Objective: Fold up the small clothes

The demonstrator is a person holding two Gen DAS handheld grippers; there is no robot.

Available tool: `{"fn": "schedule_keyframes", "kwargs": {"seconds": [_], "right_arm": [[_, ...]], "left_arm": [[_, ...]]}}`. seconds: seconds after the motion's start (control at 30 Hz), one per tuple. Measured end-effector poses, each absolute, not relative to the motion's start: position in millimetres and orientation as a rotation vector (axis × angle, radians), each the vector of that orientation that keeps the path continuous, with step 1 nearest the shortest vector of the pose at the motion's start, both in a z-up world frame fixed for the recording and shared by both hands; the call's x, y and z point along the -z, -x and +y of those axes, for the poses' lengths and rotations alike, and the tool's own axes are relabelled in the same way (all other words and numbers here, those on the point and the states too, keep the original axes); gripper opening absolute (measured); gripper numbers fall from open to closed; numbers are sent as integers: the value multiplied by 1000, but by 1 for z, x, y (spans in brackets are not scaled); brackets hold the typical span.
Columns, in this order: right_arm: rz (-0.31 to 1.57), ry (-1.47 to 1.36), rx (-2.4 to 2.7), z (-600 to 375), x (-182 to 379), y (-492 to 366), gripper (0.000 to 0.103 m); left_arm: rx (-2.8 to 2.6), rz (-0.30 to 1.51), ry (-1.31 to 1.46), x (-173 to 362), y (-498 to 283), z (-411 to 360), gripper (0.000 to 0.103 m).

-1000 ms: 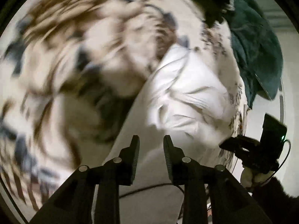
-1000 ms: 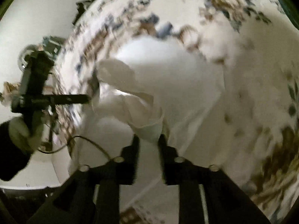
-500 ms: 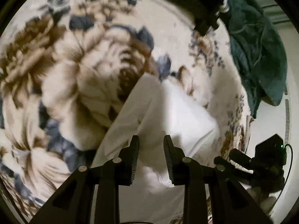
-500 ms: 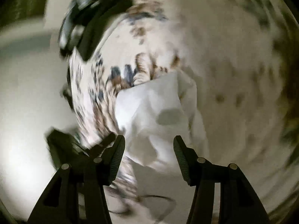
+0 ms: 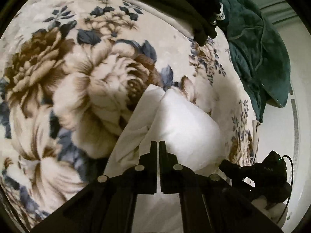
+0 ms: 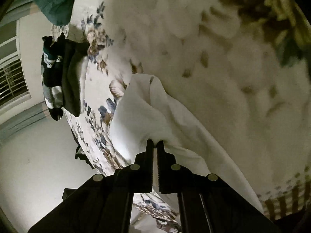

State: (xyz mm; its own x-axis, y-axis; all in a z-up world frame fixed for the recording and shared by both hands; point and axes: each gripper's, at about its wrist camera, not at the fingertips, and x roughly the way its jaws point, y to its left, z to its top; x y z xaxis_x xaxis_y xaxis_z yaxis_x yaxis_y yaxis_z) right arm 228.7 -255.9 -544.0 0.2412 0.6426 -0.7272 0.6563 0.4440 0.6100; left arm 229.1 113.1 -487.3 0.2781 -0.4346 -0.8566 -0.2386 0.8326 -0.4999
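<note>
Left gripper (image 5: 157,145) pinched tight on the near edge of a white garment (image 5: 180,124), jaws together on a fold. Right gripper (image 6: 155,144) likewise clamped on bunched white cloth (image 6: 140,116), lifted slightly off the floral blanket (image 5: 77,73). Beyond, at the far edge, a stack of folded dark clothes (image 5: 175,13); a teal garment (image 5: 258,54) heaped to the right of it.

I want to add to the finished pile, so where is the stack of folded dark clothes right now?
The stack of folded dark clothes lies at the far edge of the floral blanket, top centre in the left wrist view, beside the teal garment.
</note>
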Motion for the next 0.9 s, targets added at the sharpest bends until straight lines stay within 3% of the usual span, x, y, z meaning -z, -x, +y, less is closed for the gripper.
{"fn": "schedule_keyframes", "kwargs": {"seconds": [0.27, 0.3, 0.33, 0.4, 0.5, 0.57, 0.6, 0.63, 0.67, 0.7, 0.9], "right_arm": [[1516, -1039, -24, -252, 537, -227, 5], [1513, -1036, -36, -252, 535, -226, 10], [1507, -1048, -57, -249, 534, -227, 28], [1495, -1090, -103, -243, 535, -228, 61], [1513, -1137, -99, -233, 549, -231, 62], [1509, -1194, -66, -228, 564, -233, 62], [1502, -1212, -47, -227, 570, -234, 51], [1486, -1225, -38, -226, 573, -233, 21], [1488, -1211, -17, -224, 575, -234, 6], [1499, -1187, -7, -221, 576, -235, 2], [1592, -989, 43, -218, 570, -217, 2]], "left_arm": [[164, 1362, 808, 505, -224, 133, 6], [161, 1361, 835, 507, -225, 134, 17], [158, 1364, 855, 510, -226, 134, 35], [152, 1370, 910, 519, -230, 133, 45], [136, 1408, 934, 535, -238, 124, 44], [98, 1389, 883, 536, -240, 118, 25], [98, 1380, 843, 534, -241, 114, 7], [106, 1376, 814, 532, -239, 110, 6], [108, 1368, 795, 529, -237, 108, 6], [112, 1359, 761, 524, -233, 106, 5], [175, 1471, 750, 527, -216, 105, 9]]}}
